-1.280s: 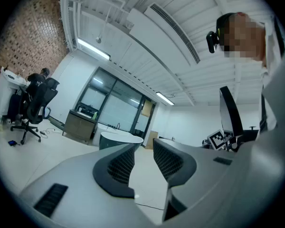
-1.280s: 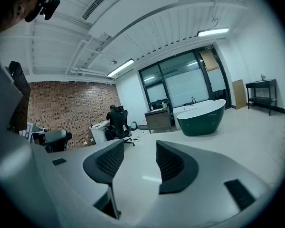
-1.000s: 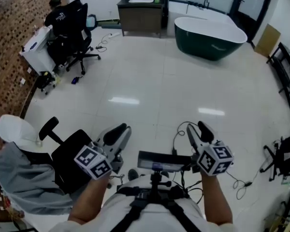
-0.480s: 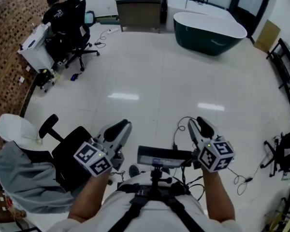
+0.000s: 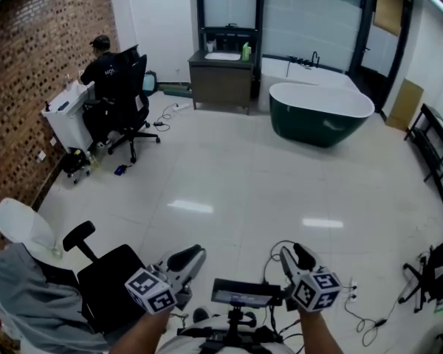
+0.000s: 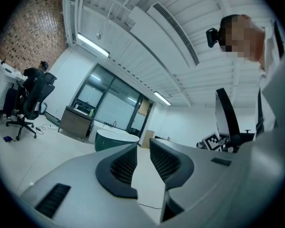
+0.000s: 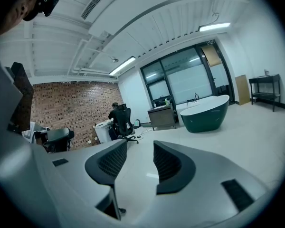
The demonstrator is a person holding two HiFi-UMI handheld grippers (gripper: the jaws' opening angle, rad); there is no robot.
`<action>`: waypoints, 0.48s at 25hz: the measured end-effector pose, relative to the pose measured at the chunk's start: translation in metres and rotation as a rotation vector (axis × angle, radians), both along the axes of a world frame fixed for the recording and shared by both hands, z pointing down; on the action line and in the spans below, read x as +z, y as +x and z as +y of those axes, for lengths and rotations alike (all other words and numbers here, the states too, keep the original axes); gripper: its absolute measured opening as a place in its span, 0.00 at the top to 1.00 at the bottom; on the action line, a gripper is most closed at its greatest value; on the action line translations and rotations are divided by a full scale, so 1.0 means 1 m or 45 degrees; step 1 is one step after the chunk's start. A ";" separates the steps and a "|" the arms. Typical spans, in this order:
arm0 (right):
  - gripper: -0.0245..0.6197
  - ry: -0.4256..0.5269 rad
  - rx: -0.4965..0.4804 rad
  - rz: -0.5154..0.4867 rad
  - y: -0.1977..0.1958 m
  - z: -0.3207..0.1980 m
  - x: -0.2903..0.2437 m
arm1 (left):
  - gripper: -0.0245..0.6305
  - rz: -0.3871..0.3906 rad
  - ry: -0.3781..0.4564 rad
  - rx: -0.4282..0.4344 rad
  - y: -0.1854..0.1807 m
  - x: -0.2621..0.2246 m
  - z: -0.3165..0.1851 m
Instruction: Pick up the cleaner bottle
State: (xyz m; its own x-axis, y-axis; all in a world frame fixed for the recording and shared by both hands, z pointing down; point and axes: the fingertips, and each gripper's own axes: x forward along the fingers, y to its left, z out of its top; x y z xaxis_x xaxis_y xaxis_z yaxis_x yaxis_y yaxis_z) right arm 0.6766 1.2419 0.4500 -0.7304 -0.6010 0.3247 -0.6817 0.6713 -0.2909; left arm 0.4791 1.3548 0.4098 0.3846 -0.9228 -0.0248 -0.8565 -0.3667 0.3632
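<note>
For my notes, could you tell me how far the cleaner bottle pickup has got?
Nothing done: the green bottle stands on the far vanity. In hand: nothing; left gripper shut and empty, right gripper jaws just opened wider, empty. Left: cross the floor, grasp, lift.

There's the cleaner bottle (image 5: 246, 51), small and green, standing upright at the right-hand end of the dark vanity counter (image 5: 207, 63), just beside the white basin (image 5: 223, 55). It sits way across the room, too small for its cap or label to show.
</note>
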 end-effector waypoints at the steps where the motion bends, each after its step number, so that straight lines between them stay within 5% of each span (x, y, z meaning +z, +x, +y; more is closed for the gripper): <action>1: 0.67 -0.003 -0.004 0.005 -0.001 0.001 0.002 | 0.85 0.000 -0.001 0.000 0.000 0.001 0.000; 12: 0.64 -0.031 -0.073 0.069 -0.026 0.016 0.017 | 0.85 0.019 -0.013 0.005 -0.011 0.008 0.008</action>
State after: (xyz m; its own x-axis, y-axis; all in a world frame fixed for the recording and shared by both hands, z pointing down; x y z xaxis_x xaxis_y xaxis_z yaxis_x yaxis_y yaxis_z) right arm 0.6509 1.2576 0.4665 -0.7443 -0.5501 0.3787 -0.6576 0.7027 -0.2717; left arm 0.4686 1.3628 0.4178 0.3876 -0.9216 -0.0210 -0.8496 -0.3660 0.3798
